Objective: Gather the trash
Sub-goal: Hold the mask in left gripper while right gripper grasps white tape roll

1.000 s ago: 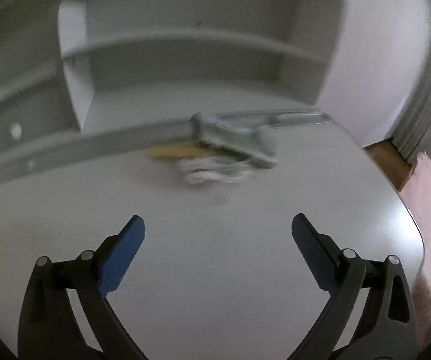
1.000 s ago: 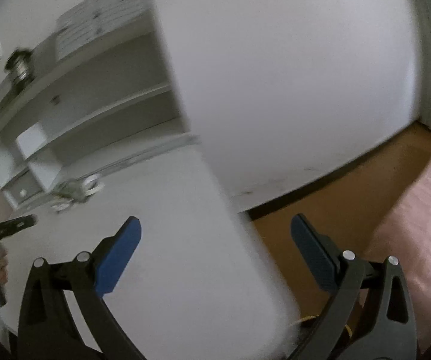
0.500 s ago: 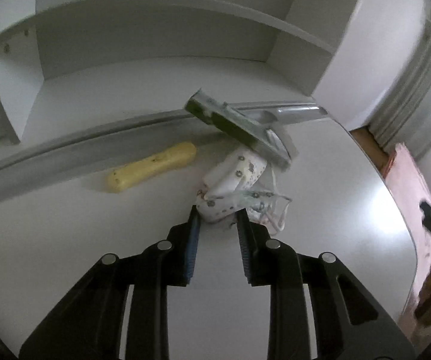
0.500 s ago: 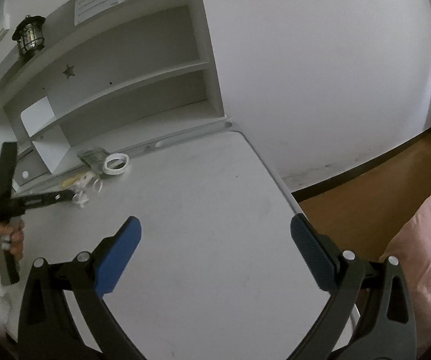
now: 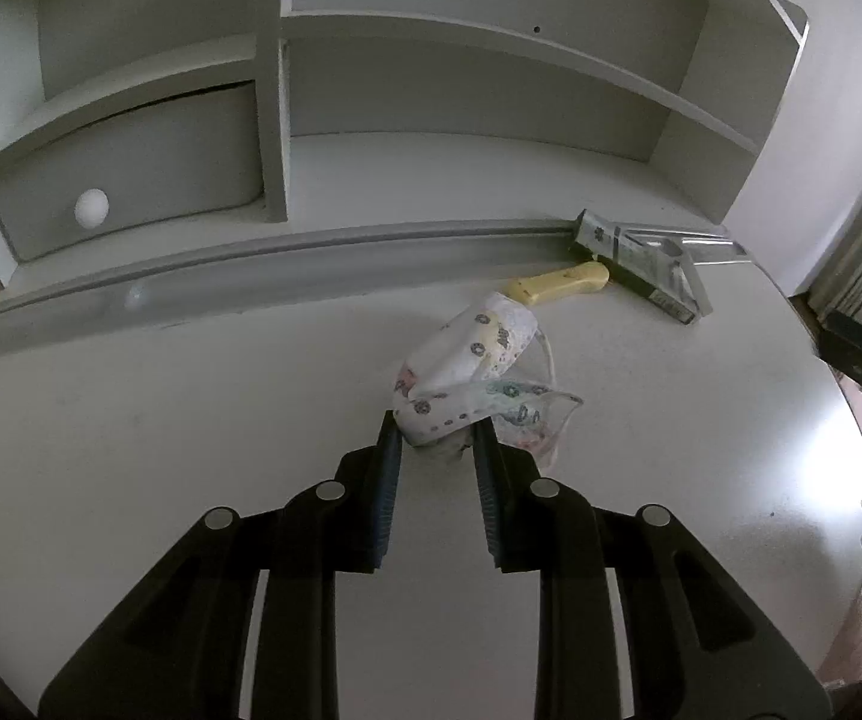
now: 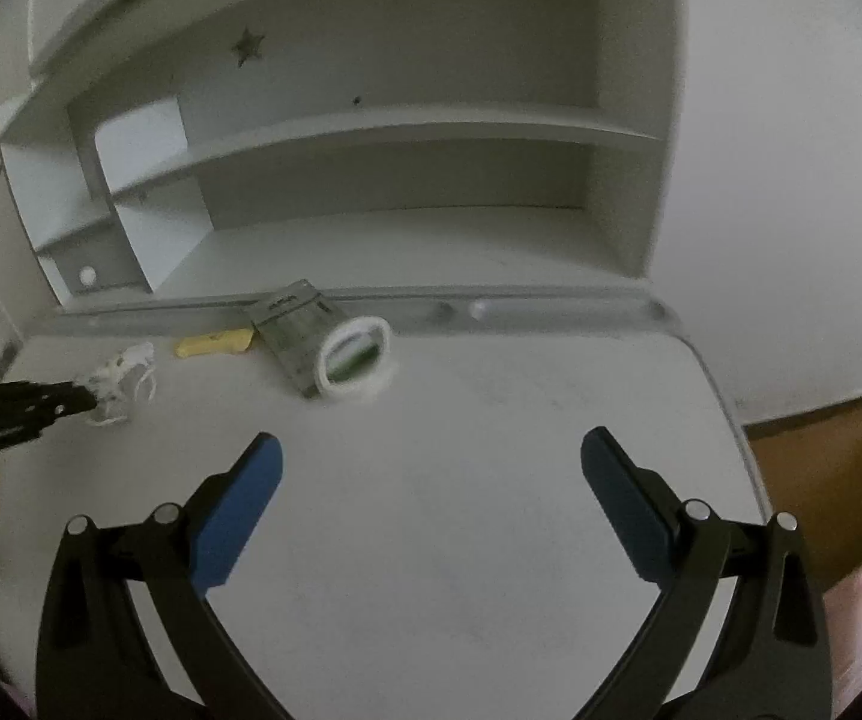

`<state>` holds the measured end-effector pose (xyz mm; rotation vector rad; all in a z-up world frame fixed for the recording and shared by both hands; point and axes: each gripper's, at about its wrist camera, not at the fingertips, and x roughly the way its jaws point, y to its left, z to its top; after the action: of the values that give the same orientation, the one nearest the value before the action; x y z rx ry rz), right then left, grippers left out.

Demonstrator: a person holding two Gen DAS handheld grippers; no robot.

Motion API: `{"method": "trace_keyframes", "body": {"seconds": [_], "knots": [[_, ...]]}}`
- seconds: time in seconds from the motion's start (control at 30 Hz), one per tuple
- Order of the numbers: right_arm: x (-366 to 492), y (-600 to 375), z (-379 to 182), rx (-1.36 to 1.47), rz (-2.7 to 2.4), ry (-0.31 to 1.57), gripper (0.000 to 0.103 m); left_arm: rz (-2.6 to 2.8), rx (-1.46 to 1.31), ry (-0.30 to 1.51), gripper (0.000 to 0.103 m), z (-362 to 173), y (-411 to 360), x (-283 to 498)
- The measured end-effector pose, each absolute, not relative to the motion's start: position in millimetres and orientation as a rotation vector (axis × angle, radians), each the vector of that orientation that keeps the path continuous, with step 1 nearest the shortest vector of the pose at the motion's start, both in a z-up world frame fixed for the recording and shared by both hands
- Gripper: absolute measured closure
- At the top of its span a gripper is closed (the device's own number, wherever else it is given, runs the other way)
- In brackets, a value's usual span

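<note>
1. The left gripper points down at the white desk, its jaws drawn in close, with only a narrow gap between the blue pads.
2. A crumpled patterned wrapper lies on the desk right at that gripper's tips. Its near end sits in the gap between the two pads, and the rest of it spreads away from the gripper toward the shelf unit.
3. The left jaws have just been closing, with the wrapper's end between them. The pads appear to pinch that end, though how firm the hold is cannot be told.
4. Beyond the wrapper, near the grey rail at the back of the desk, lies a yellow object. Just to the right of it lies a flat grey packet.
5. The right gripper is above a bare stretch of the desk, its jaws spread wide and holding nothing.
6. In the right wrist view the wrapper shows far to the left of the right gripper, well apart from it, at the tip of the left gripper.
7. A white tape ring rests on the packet, ahead of the right gripper and apart from its tips.
</note>
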<state>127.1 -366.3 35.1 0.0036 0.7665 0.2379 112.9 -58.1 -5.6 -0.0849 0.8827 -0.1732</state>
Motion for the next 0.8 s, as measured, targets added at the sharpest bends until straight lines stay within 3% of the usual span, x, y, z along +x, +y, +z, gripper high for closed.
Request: {"method": "trace_keyframes", "body": {"seconds": [0.07,0.13,0.17,0.2,0.23,0.33,0.37,0.43,0.5,0.8], "knots": [[147.6,-354.0,31.4,0.033,0.272,0.797,0.007,-0.174,-0.078,0.879,0.077,-7.0,-56.9,111.5],[160.9,-345.1,28.2,0.051,0.285,0.814,0.007,-0.193,-0.088,0.882,0.059,-11.0,-57.2,112.3],[168.5,-339.8,25.5,0.066,0.29,0.824,0.006,-0.201,-0.083,0.867,0.036,-10.5,-57.5,111.5],[176.2,-335.6,22.2,0.079,0.289,0.839,0.006,-0.199,-0.081,0.861,0.026,-7.0,-59.5,110.7],[182.6,-332.4,19.0,0.084,0.284,0.85,0.006,-0.203,-0.081,0.844,0.023,-4.4,-59.0,110.7],[204.6,-325.1,5.1,0.1,0.25,0.902,0.013,-0.211,-0.087,0.854,0.023,-6.6,-61.7,118.0],[207.6,-325.8,2.2,0.113,0.253,0.916,0.017,-0.229,-0.108,0.88,0.03,-9.9,-61.5,124.0],[211.3,-324.5,-2.5,0.125,0.253,0.93,0.039,-0.244,-0.09,0.884,0.069,-8.6,-63.7,125.7],[208.6,-323.9,-1.8,0.144,0.292,0.929,0.06,-0.25,-0.087,0.884,0.076,-9.0,-64.3,125.3],[168.7,-335.0,18.5,0.106,0.264,0.884,0.061,-0.274,-0.113,0.879,0.077,-9.9,-62.5,122.0]]}}
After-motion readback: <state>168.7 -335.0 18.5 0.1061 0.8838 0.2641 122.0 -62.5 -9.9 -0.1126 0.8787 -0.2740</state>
